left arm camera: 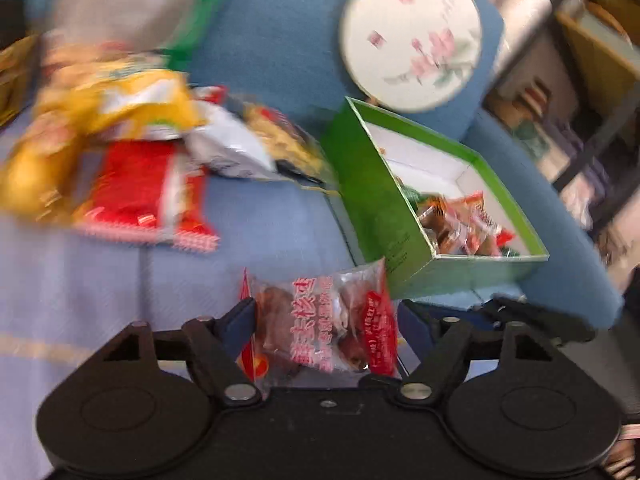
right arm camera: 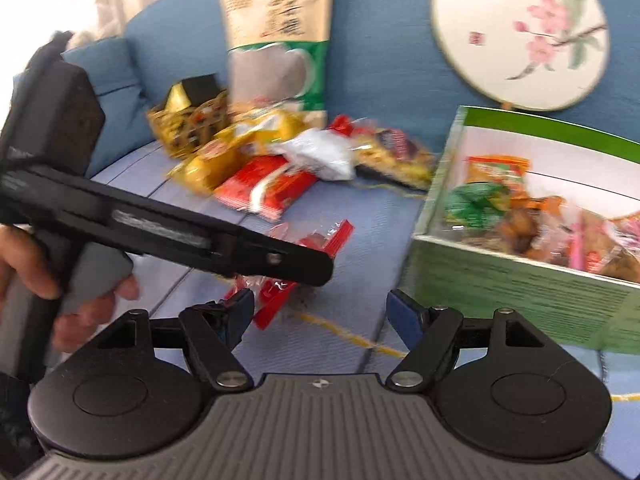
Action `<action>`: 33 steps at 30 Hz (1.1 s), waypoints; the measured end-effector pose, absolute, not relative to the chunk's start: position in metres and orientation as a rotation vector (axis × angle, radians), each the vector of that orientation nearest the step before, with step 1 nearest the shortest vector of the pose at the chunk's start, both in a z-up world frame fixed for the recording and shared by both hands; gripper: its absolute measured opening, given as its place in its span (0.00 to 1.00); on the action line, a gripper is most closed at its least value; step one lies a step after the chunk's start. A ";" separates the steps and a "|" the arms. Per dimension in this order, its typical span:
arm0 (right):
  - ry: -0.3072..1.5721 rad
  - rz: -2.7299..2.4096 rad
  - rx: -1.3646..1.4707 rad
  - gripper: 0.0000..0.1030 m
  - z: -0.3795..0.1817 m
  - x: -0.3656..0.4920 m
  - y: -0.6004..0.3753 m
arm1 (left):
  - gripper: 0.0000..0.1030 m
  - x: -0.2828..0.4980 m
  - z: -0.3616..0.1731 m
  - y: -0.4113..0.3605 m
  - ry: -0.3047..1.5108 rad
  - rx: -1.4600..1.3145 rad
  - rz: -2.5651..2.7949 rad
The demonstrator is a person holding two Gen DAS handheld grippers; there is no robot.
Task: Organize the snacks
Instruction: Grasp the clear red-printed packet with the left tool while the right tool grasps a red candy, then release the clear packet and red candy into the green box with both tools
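While left hand-held gripper [left arm camera: 326, 320] sits wide around clear snack packet [left arm camera: 320, 328], grip unconfirmed, we read it light, crinkly, slippery: pinch sealed edge. Green box [left arm camera: 372, 188] just beside. Right hand-held gripper [right arm camera: 320, 314] open, empty.

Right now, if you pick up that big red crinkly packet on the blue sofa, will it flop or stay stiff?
The flat red crinkly snack packet would probably bend and sag, since it looks like thin film lying limp on the blue sofa cushion. It seems light for its size. Its glossy wrapper may slip, so pinching a sealed zigzag end looks safest.
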State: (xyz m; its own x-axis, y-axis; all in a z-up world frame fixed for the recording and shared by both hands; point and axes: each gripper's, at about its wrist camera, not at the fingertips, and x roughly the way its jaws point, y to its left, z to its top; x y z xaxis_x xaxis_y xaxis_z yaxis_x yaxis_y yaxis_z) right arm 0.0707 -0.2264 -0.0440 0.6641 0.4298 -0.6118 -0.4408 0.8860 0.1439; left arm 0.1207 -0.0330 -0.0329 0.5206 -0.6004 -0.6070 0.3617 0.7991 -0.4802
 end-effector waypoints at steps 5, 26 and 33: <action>0.678 0.529 0.042 1.00 -0.046 0.070 -0.219 | 1.00 0.112 -0.023 0.007 0.828 -0.435 -0.541; 0.629 0.479 0.200 0.57 -0.038 0.074 -0.244 | 0.35 0.124 -0.028 -0.027 0.837 -0.452 -0.608; 0.467 0.416 0.216 0.57 -0.009 0.068 -0.276 | 0.35 0.134 0.015 -0.065 0.733 -0.377 -0.673</action>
